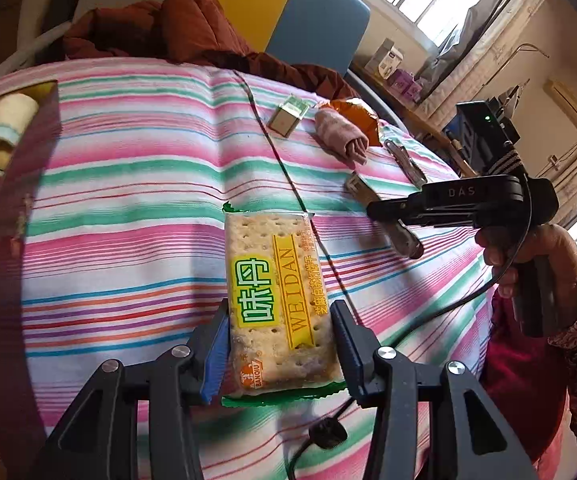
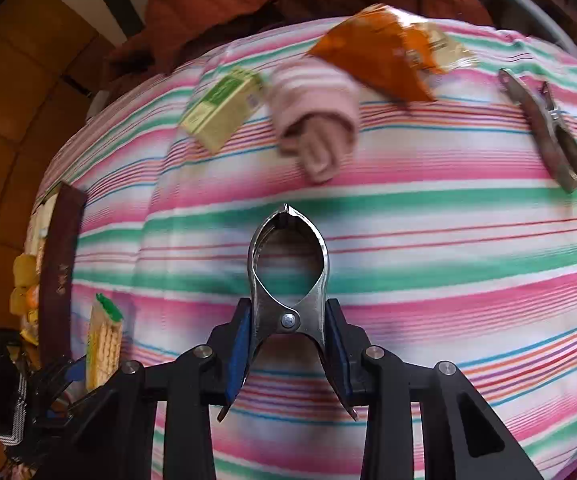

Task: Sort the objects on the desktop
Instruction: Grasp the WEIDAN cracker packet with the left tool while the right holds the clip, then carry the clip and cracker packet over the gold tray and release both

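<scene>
My left gripper (image 1: pixel 280 308) is shut on a packet of crackers (image 1: pixel 272 280) with a green and yellow label, held above the striped cloth. The right wrist view shows the same packet (image 2: pixel 104 344) low at the left. My right gripper (image 2: pixel 288 308) is shut on the handles of a metal spring clamp (image 2: pixel 288 248), whose jaws point away over the cloth. From the left wrist view that gripper (image 1: pixel 376 212) appears at the right with the clamp (image 1: pixel 408 242) in it and a person's hand (image 1: pixel 528 256) on its handle.
On the far cloth lie a green box (image 2: pixel 220 108), a rolled pink cloth (image 2: pixel 316 120), an orange snack bag (image 2: pixel 376 56) and a second metal clamp (image 2: pixel 544 128). A dark-rimmed tray (image 1: pixel 4 260) at the left holds a rolled towel (image 1: pixel 4 128). A black cable (image 1: pixel 280 160) crosses the cloth.
</scene>
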### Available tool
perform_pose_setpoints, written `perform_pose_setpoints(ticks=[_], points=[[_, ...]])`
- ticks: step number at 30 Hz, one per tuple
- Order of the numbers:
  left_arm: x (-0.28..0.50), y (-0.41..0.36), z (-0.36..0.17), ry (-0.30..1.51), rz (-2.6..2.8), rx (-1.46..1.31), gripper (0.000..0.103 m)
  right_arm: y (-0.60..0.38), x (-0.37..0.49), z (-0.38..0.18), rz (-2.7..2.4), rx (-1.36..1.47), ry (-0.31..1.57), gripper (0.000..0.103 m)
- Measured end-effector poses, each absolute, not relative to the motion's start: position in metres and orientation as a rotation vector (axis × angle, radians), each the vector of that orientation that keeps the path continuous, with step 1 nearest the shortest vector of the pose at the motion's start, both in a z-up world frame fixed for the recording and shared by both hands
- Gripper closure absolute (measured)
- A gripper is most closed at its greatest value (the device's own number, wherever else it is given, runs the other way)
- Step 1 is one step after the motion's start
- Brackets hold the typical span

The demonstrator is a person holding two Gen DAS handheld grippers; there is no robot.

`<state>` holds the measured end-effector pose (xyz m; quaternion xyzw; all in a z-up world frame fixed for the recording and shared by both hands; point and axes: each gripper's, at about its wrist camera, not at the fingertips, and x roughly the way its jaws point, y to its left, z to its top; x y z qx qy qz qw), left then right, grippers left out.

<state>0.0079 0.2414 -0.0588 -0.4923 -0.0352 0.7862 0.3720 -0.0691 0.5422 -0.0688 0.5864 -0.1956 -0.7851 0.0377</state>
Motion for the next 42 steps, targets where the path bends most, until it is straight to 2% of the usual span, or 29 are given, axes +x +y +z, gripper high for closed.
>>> perform_pose_setpoints(ticks=[10, 18, 26, 33, 37, 42], points=[[0.023, 0.193, -0.021, -0.125, 2.074, -1.150, 0.055, 0.454, -0.045, -0.042, -2.234, 1.655, -0.730, 0.068], [0.016, 0.112, -0.006, -0.217, 2.214, -1.117, 0.055, 0.373, -0.058, -0.014, -2.166, 1.534, -0.766, 0.068], [-0.003, 0.069, -0.031, -0.160, 2.252, -1.239, 0.055, 0.306, -0.087, 0.015, -2.116, 1.425, -0.810, 0.068], [-0.021, 0.062, -0.057, -0.087, 2.301, -1.347, 0.056, 0.247, -0.113, 0.001, -2.121, 1.470, -0.820, 0.068], [-0.023, 0.055, -0.059, -0.074, 2.341, -1.384, 0.051, 0.228, -0.123, -0.014, -2.203, 1.499, -0.800, 0.067], [-0.014, 0.041, -0.049, -0.152, 2.358, -1.329, 0.049, 0.226, -0.121, -0.015, -2.246, 1.450, -0.789, 0.066]])
